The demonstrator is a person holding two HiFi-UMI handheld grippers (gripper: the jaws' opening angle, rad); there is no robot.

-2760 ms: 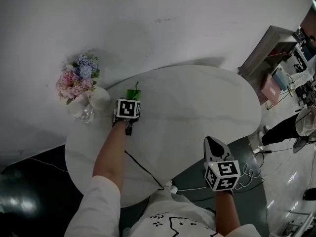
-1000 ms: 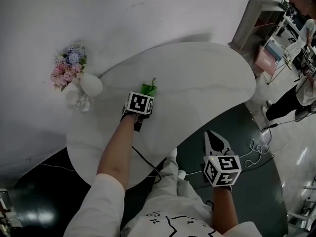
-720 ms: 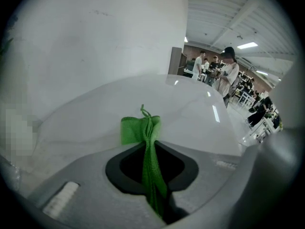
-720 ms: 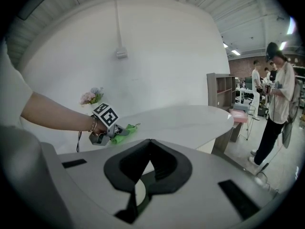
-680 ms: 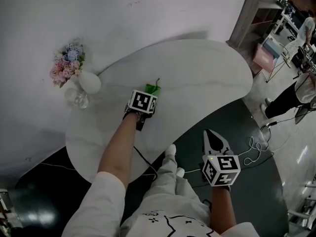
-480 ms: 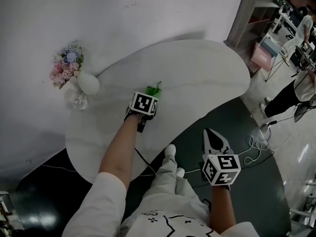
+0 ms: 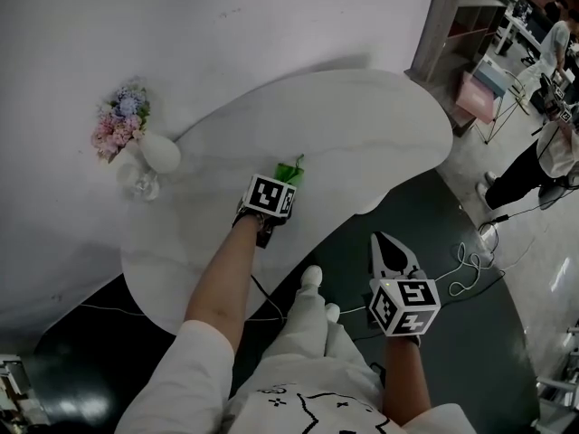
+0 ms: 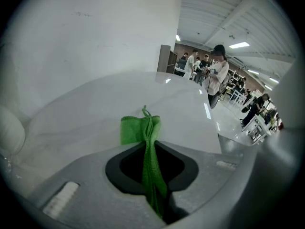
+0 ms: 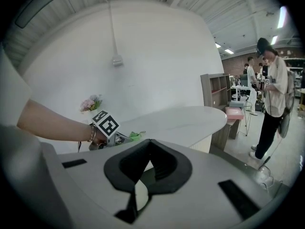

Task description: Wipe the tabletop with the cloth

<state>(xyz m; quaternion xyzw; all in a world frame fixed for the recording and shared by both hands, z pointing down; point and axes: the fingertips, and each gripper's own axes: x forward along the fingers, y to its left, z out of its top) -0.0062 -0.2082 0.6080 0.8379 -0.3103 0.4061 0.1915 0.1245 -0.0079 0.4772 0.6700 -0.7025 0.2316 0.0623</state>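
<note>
The left tongs (image 7: 282, 181) are clamped shut on the green cloth (image 7: 291, 168). In the left gripper view the cloth (image 8: 138, 130) runs as a folded strip through the dark hollow between the jaws of the left tongs (image 8: 148, 144). It bunches out past their tips, with a short twisted tail at its 12 o'clock end.

In the head view the cloth lies on the white, rounded bench (image 7: 362, 125) close to its near edge, at about 6 o'clock from the middle of the top. Its free end is down on the surface. The bare forearm reaches in from 7 o'clock, and the marker cube (image 7: 270, 195) sits just behind the cloth.

The right tongs (image 7: 384, 242) are off the bench, at roughly 4 o'clock from the left ones. They hang over the dark floor (image 7: 434, 233) with their point aimed toward 12 o'clock. The right gripper view shows the jaws of the right tongs (image 9: 150, 140) closed tip to tip with nothing held between them. Beyond them are the bench (image 9: 190, 118), the left arm and a bit of the cloth (image 9: 135, 136).

A bunch of pink and blue flowers (image 7: 120, 125) in a white vase (image 7: 159, 153) stands at the bench's 9 o'clock edge, well apart from the cloth. A white shoe (image 7: 309, 277) shows below the bench edge. A pale cable (image 7: 466, 265) loops on the floor at 3 o'clock from the right tongs. A grey shelf unit (image 7: 452, 16) and some people stand at the 2 o'clock corner.
</note>
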